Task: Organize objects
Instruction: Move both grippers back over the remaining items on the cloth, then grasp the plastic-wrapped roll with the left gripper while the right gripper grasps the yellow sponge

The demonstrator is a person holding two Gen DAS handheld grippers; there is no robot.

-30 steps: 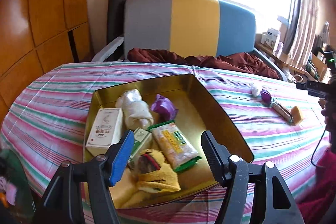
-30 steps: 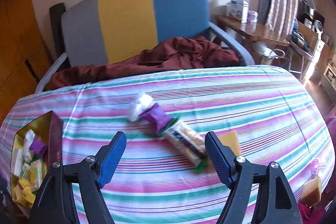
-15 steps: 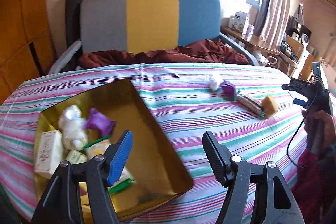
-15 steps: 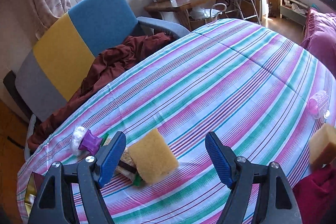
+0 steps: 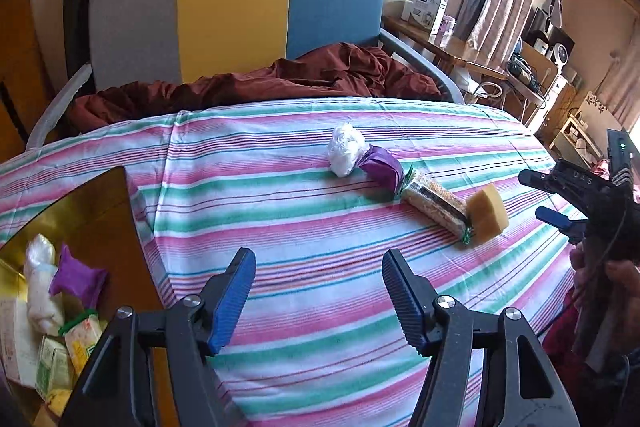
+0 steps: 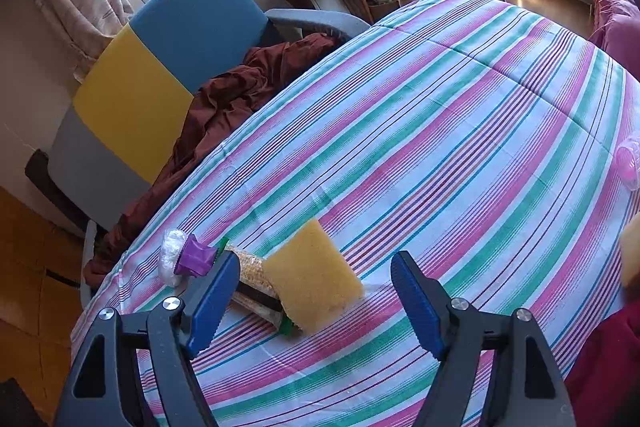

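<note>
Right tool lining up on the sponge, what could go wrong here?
1. The sponge leans on the snack bar; closing the right tool may catch or drag both.
2. The purple packet and white bag touch the bar's far end, so dragging it may shift them too.

A yellow sponge (image 6: 312,277) leans tilted on one end of a clear-wrapped snack bar (image 5: 434,202). A purple packet (image 5: 382,165) and a white plastic wad (image 5: 345,149) continue the row across the striped surface (image 5: 320,307).
</note>
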